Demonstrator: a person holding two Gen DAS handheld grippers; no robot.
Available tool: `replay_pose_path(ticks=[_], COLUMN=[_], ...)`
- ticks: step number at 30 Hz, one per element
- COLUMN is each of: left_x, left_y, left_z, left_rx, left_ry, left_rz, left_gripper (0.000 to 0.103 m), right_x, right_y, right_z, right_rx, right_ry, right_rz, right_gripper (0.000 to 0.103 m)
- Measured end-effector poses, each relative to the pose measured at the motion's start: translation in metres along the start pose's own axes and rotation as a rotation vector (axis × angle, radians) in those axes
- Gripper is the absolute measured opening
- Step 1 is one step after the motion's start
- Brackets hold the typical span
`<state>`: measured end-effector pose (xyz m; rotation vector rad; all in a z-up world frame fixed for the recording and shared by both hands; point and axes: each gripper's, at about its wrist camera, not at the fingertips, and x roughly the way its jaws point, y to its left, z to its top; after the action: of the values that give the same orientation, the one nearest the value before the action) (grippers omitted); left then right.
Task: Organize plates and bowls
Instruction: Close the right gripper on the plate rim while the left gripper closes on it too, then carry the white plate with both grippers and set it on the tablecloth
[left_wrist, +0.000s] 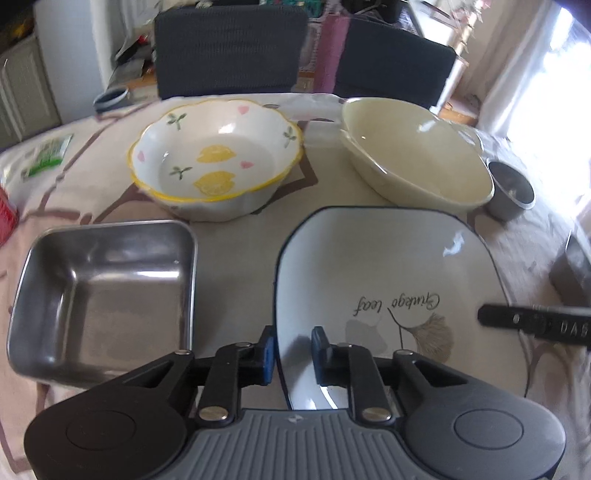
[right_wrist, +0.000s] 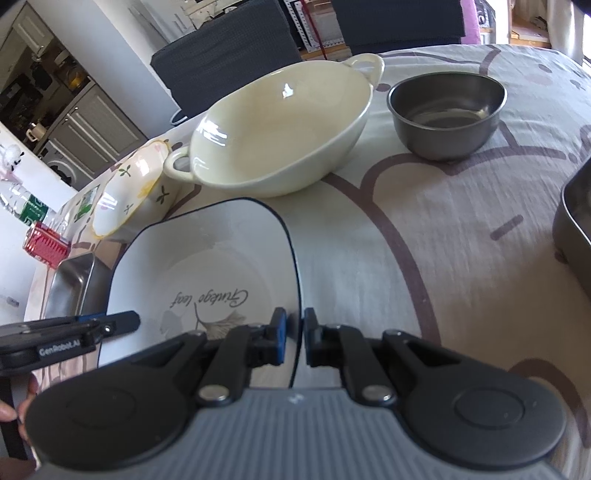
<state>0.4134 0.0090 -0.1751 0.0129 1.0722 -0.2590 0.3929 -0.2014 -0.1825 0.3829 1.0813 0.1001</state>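
Note:
A white square plate (left_wrist: 388, 266) with a dark rim and a leaf print lies between both grippers; it also shows in the right wrist view (right_wrist: 207, 258). My left gripper (left_wrist: 293, 354) straddles the plate's left rim, one finger on each side, jaws a little apart. My right gripper (right_wrist: 293, 341) is shut on the plate's right rim. Behind the plate stand a lemon-print bowl (left_wrist: 216, 158) and a cream two-handled bowl (left_wrist: 417, 151), which also shows in the right wrist view (right_wrist: 284, 129). A square steel tray (left_wrist: 103, 291) sits to the left.
A small round steel bowl (right_wrist: 447, 110) stands at the back right. Another steel container's edge (right_wrist: 576, 221) is at the far right. A red item (right_wrist: 46, 245) and a green packet (left_wrist: 48, 155) lie at the table's left. Dark chairs (left_wrist: 229, 48) stand behind the table.

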Motion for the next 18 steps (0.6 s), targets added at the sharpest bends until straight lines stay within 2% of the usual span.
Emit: replay_pose_path(ticks=[4,12,18], left_x=[-0.005,-0.039,-0.082], left_y=[0.007,-0.016,-0.013], left_z=[-0.005,-0.022,-0.036], left_rx=[-0.058,0.035,0.001], left_ry=[0.011,-0.033,-0.062], left_rz=[-0.040,-0.036,-0.036], left_gripper=[0.018,0.017,0.017], right_x=[-0.002,-0.024,-0.060], right_y=[0.006,0.008,0.019], right_z=[-0.003,-0.016,-0.029], right_rx=[-0.049,-0.079,-0.062], right_ry=[-0.012,-0.016,-0.005], right_rz=[-0.029,-0.069,-0.075], right_gripper=[0.013,0.015,0.016])
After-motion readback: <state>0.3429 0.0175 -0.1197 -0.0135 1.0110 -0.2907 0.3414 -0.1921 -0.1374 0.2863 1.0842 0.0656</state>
